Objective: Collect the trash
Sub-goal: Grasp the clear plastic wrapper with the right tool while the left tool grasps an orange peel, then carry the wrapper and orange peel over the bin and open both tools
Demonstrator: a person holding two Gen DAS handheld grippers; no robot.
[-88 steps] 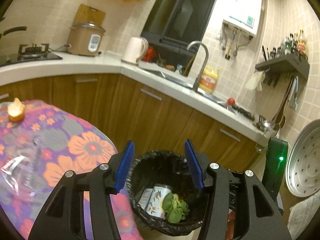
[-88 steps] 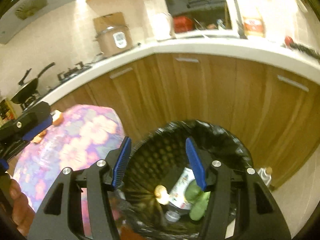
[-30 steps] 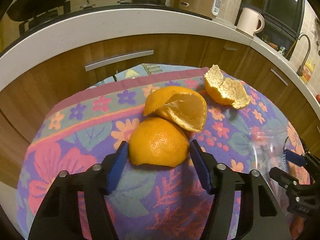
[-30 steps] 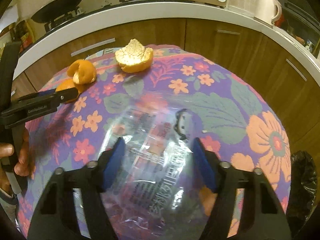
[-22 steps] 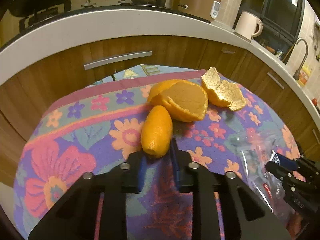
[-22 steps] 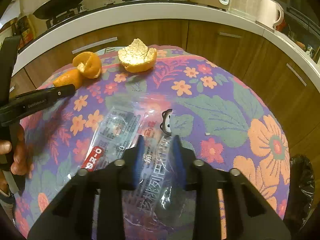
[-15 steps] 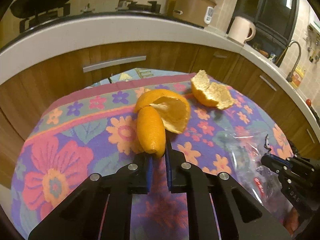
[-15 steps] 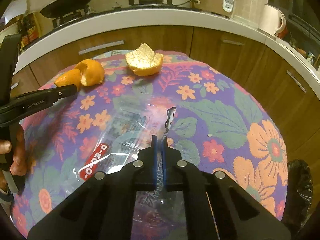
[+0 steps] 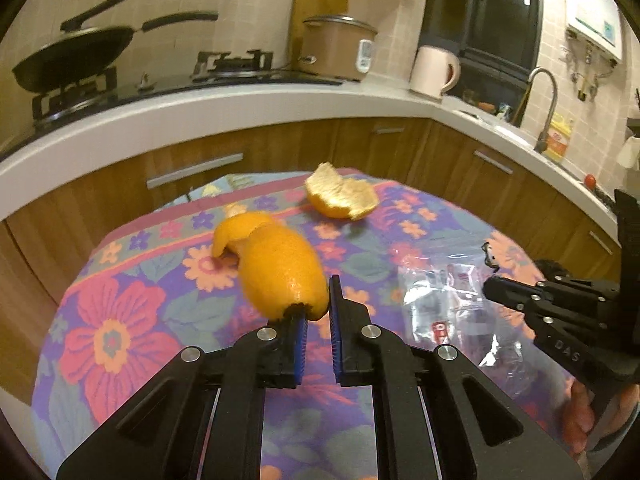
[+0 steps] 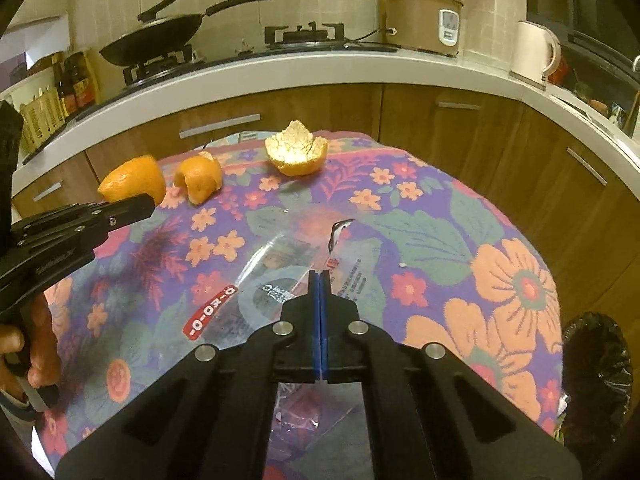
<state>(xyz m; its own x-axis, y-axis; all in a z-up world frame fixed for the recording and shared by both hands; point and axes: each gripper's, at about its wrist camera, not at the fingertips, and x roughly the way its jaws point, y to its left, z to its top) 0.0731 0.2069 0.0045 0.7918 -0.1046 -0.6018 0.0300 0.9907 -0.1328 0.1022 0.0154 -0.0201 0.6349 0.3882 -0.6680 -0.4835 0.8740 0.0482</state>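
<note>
Both grippers have just closed. Left gripper (image 9: 316,312) pinches curled orange peel piece (image 9: 280,268), frame centre, lifted; right gripper (image 10: 319,280) clamps clear printed plastic wrapper (image 10: 276,280), lower centre on the floral tablecloth (image 10: 440,232). Both ready for black-lined bin (image 10: 596,376).

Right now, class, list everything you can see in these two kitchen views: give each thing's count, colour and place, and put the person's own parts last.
orange peel: three, orange; one in the left gripper, two on the tablecloth.
plastic wrapper: one, clear with red print, pinched by the right gripper.
tablecloth: one, purple floral, on the table.
bin bag: one, black, right of the table.
frying pan: one, black, on the hob.
rice cooker: one, brown, on the counter.
kettle: one, cream, on the counter.
tap: one, metal, at the sink.
left gripper: black, blue pads, shut on peel.
right gripper: black, shut on wrapper.
hand: holding the left gripper's handle.
</note>
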